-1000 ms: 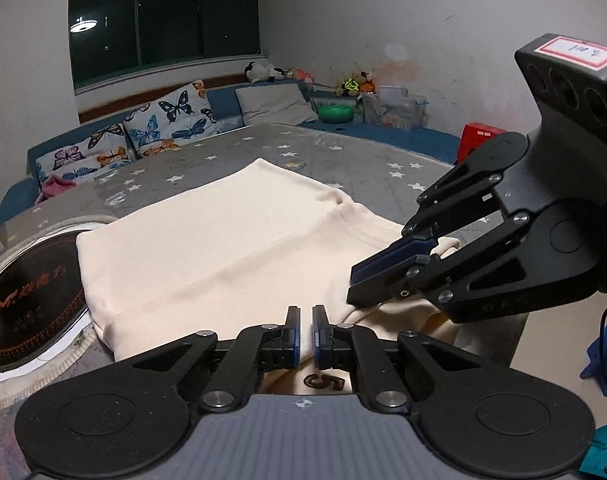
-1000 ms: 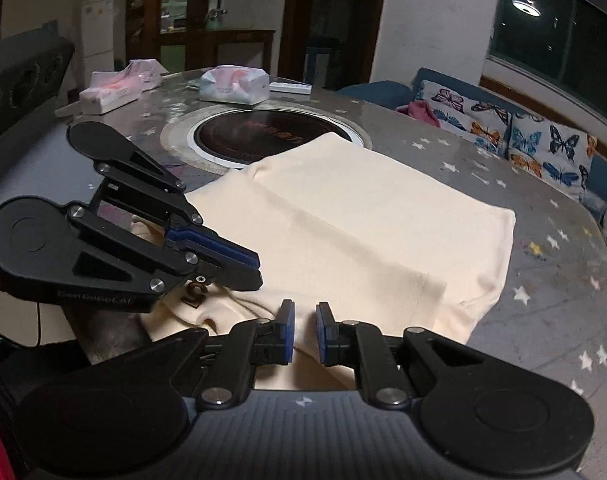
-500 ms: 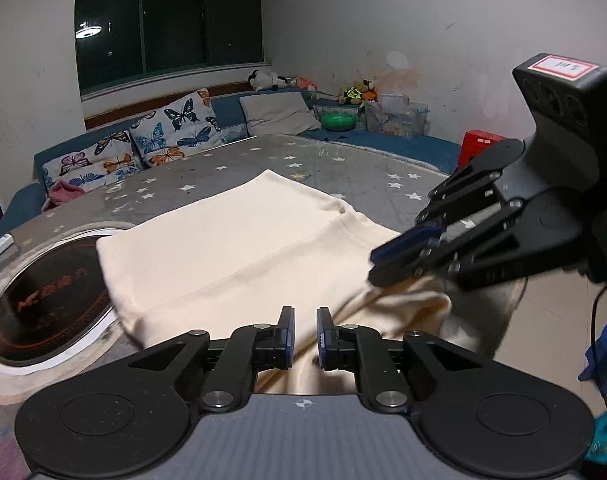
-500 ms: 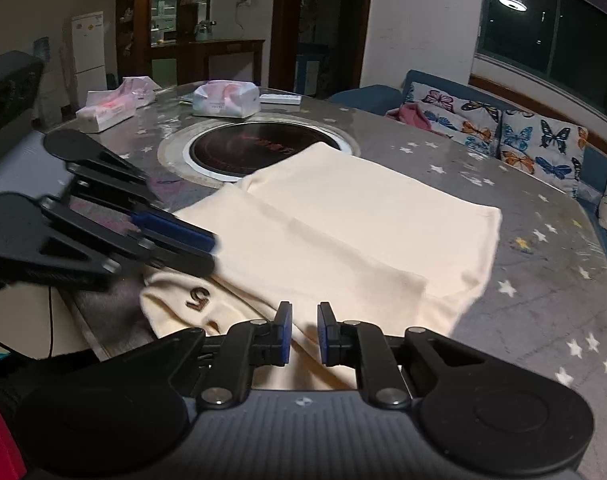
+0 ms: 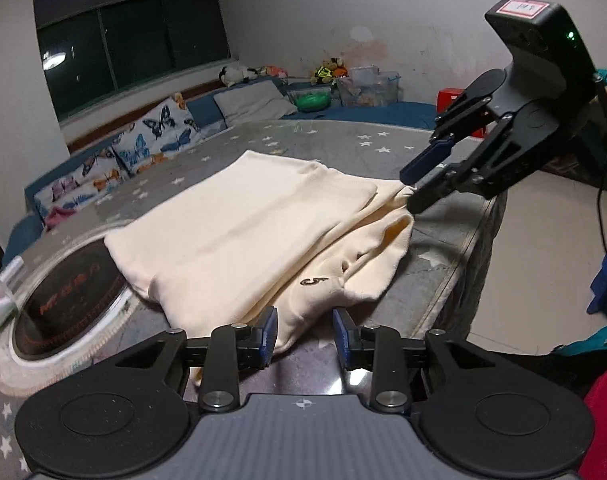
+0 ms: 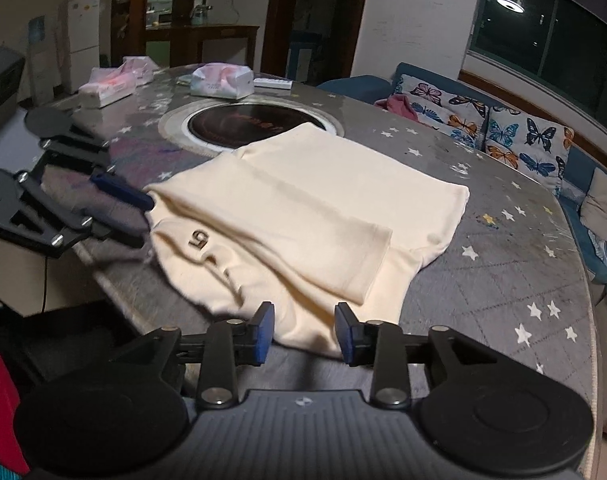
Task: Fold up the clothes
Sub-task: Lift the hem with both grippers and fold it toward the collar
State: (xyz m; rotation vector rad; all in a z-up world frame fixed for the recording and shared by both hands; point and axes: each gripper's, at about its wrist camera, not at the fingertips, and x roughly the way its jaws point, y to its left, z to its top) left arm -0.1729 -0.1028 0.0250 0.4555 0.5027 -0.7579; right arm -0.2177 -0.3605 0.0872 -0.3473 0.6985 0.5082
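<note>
A cream garment (image 5: 239,224) lies folded on the grey star-patterned table (image 5: 431,256), a small embroidered "5" (image 5: 313,281) near its front edge. My left gripper (image 5: 304,334) is open just short of the near hem, and the cloth touches its left pad. In the right wrist view the same garment (image 6: 303,208) spreads ahead. My right gripper (image 6: 303,330) is open, with the hem lying loose between its pads. From the left wrist view the right gripper (image 5: 417,180) hangs at the garment's right corner. The left gripper (image 6: 137,216) sits at its left corner.
A round black hob (image 6: 243,124) is set in the table's middle, partly under the garment. Tissue packs (image 6: 219,80) and a remote (image 6: 273,83) lie beyond it. A sofa with butterfly cushions (image 6: 503,132) lines the far side. The table edge (image 5: 475,248) drops to the floor.
Both grippers were shut on the garment's near edge; now both are open and drawn back. The lifted cloth has dropped onto the table, folded over.
</note>
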